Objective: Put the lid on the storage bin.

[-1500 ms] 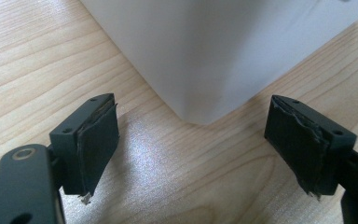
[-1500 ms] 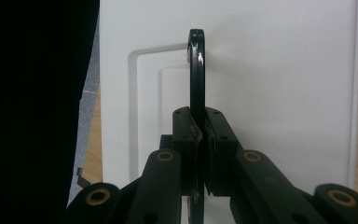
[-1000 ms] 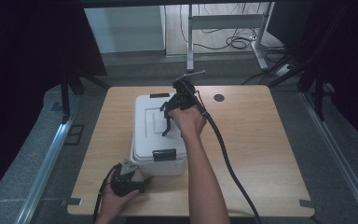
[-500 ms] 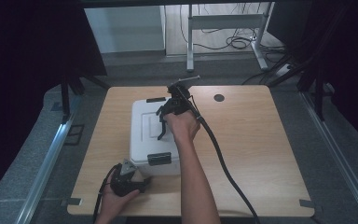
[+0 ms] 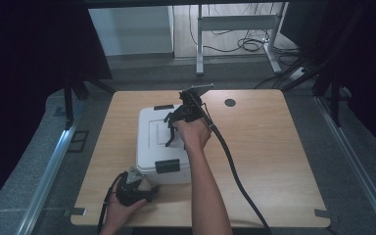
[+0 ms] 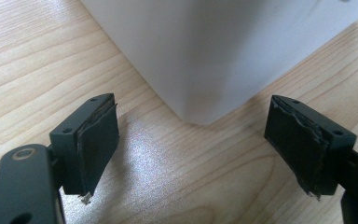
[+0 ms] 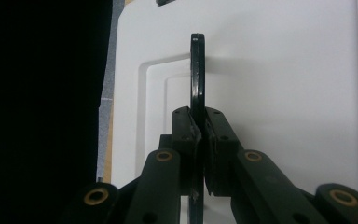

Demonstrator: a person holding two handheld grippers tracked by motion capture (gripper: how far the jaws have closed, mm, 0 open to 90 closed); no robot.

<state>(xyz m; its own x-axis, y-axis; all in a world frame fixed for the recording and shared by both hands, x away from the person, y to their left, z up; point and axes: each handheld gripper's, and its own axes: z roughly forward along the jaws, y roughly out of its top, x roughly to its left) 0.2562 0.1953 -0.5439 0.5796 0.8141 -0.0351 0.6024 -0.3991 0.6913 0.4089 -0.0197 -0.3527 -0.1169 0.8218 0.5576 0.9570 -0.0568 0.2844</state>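
Observation:
A white lidded box (image 5: 152, 147) stands on the wooden table (image 5: 274, 147), with a black latch (image 5: 166, 166) on its near side. My right gripper (image 5: 171, 133) reaches over the lid from the right and is shut on the thin black handle (image 7: 196, 74), which stands upright on edge above the white lid (image 7: 284, 93) between the pads of the right gripper (image 7: 198, 122). My left gripper (image 5: 144, 190) lies low at the box's near left corner. Its jaws are wide open in the left gripper view, the left gripper (image 6: 193, 144) facing the box's rounded corner (image 6: 200, 56) without touching it.
A second black latch (image 5: 163, 106) sits on the box's far edge. A round cable hole (image 5: 230, 103) is in the table's far part. The right gripper's thick cable (image 5: 235, 171) trails across the table to the near edge. Bare wood lies right of the box.
My right gripper, still closed on the handle, has shifted slightly toward the near side of the lid. The left gripper has stayed at the corner.

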